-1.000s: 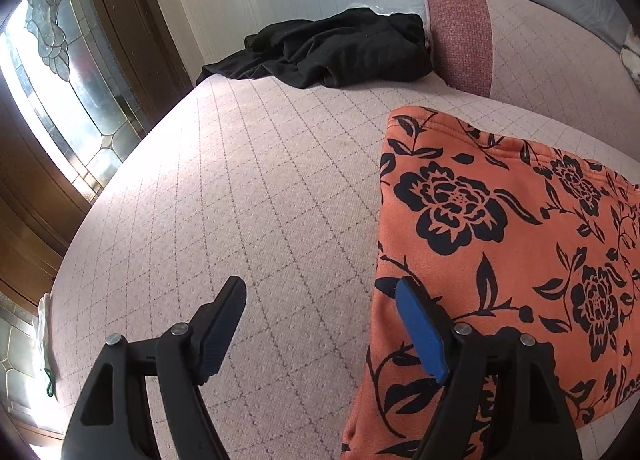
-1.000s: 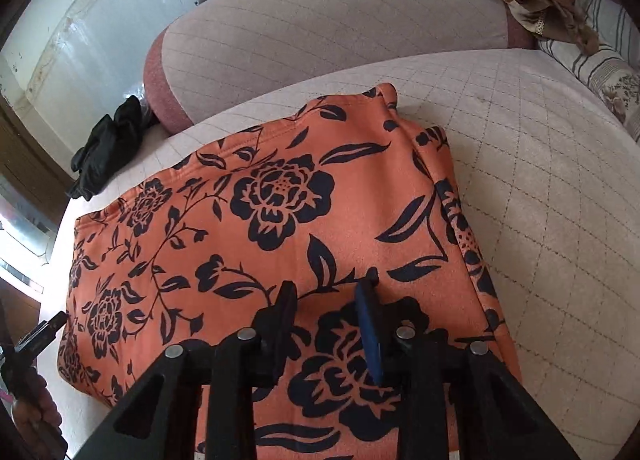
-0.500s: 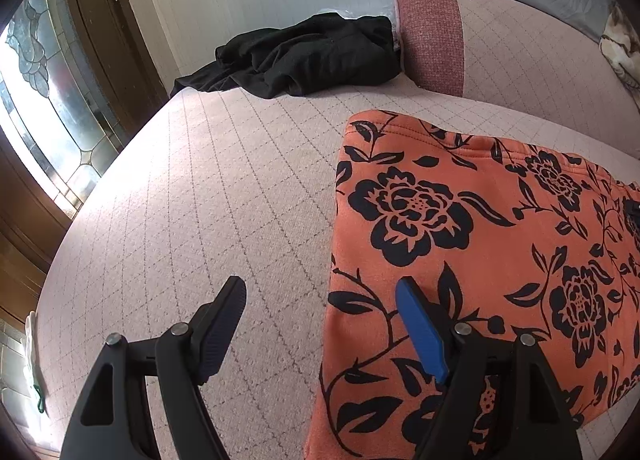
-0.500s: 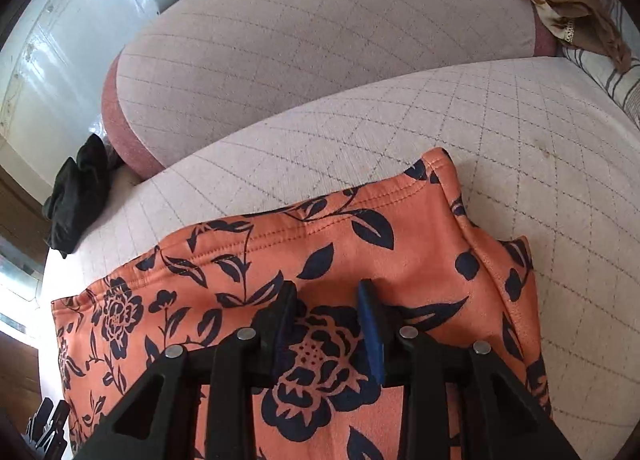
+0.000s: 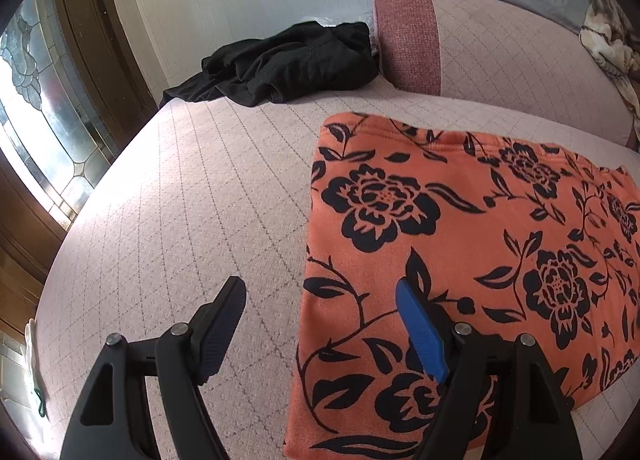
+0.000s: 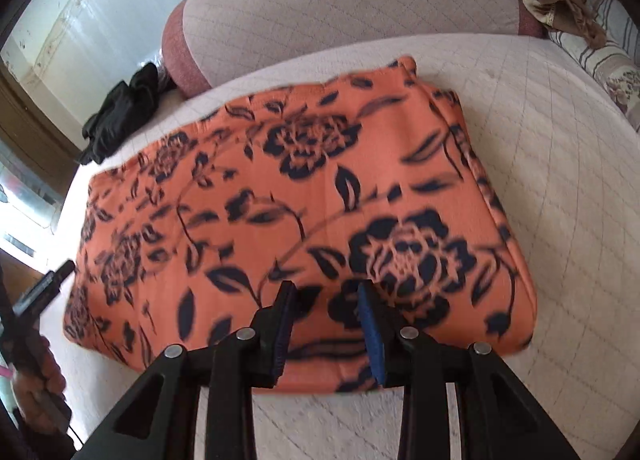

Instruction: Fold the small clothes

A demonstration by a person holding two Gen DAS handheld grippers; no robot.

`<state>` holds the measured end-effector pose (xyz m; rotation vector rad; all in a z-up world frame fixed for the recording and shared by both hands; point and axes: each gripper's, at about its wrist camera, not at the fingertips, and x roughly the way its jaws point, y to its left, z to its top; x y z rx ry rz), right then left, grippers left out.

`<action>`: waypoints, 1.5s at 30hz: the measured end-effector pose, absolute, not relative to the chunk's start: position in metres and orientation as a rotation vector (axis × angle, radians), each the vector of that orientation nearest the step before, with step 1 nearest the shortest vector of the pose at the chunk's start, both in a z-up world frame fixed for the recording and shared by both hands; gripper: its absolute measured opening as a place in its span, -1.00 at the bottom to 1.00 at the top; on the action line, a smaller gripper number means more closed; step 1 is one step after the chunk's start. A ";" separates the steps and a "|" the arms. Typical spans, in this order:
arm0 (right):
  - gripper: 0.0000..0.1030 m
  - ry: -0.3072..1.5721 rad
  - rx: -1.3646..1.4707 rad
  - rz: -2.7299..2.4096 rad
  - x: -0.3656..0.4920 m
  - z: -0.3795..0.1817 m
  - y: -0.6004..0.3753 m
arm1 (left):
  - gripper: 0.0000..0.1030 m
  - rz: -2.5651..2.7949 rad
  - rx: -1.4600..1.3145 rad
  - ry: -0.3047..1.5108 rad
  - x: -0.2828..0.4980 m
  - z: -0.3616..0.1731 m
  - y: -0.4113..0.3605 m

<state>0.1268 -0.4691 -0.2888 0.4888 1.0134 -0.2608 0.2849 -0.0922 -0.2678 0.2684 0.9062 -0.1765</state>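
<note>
On the quilted pink bed [image 5: 192,196] the folded orange floral garment [image 6: 320,196] lay near its front edge; left gripper [image 5: 320,312] wide open & empty, right gripper [image 6: 326,300] part-open & empty, so I judged: press flat, square edges.

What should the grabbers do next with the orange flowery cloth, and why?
Probably bring the left gripper down onto the left edge of the orange flowered garment. Its jaws are wide open with that edge between them, nothing pinched. The garment lies flat on the quilted surface, and the right gripper holds nothing either.
</note>
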 end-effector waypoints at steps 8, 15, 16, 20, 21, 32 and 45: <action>-0.30 0.958 0.575 -0.241 0.092 -0.274 -0.483 | 0.61 -0.164 0.203 0.950 0.284 -0.269 -0.080; -0.30 0.887 0.565 -0.266 0.069 -0.251 -0.506 | 0.66 -0.254 0.238 0.927 0.239 -0.259 -0.102; -0.30 0.891 0.567 -0.259 0.072 -0.252 -0.508 | 0.70 -0.272 0.241 0.941 0.235 -0.261 -0.107; -0.30 0.959 0.598 -0.242 0.089 -0.276 -0.519 | 0.89 -0.239 0.304 1.010 0.233 -0.293 -0.125; -0.29 0.984 0.621 -0.232 0.093 -0.287 -0.524 | 1.00 -0.223 0.313 1.010 0.236 -0.298 -0.126; -0.28 0.877 0.620 -0.168 0.080 -0.279 -0.524 | 1.00 -0.207 0.212 0.935 0.230 -0.270 -0.124; 0.29 0.605 0.442 -0.162 0.067 -0.210 -0.490 | 1.00 -0.181 0.160 0.759 0.223 -0.219 -0.108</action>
